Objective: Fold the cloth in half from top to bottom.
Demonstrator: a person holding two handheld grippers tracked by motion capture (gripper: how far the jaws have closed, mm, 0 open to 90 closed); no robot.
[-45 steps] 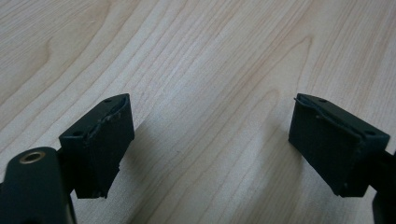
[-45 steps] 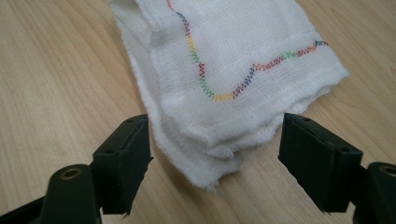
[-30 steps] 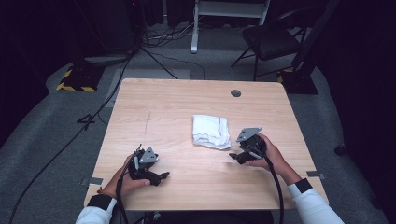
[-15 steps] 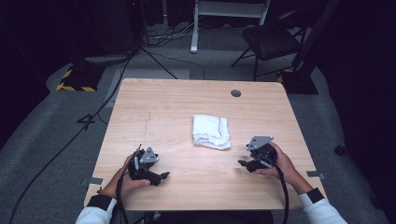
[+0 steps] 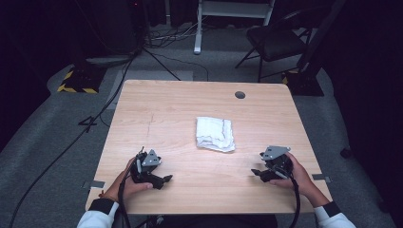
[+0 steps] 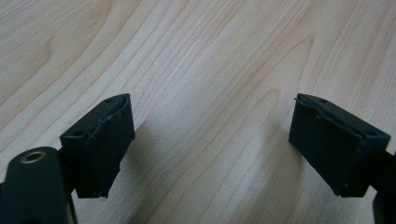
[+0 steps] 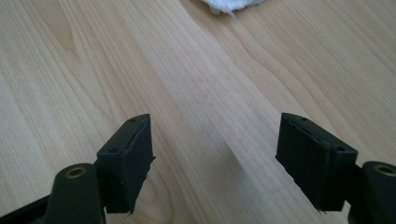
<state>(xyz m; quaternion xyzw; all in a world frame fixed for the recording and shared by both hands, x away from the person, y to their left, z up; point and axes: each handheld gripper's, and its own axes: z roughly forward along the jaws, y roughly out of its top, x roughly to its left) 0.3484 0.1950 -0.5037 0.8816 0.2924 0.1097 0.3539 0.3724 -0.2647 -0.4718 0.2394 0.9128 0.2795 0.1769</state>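
While both claws rest low on the worktop (image 5: 180, 104), each stands spread and empty: the right claw (image 5: 257, 173) sits near and to the right of the white cloth (image 5: 215, 134), the left claw (image 5: 166, 179) well apart to its left. Cloth lies folded at the worktop's middle. Judged soft, light and limp; a pinch at the near folded edge should hold best.

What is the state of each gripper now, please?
Left gripper: open, holding nothing, over bare table.
Right gripper: open, holding nothing; the white cloth lies apart.
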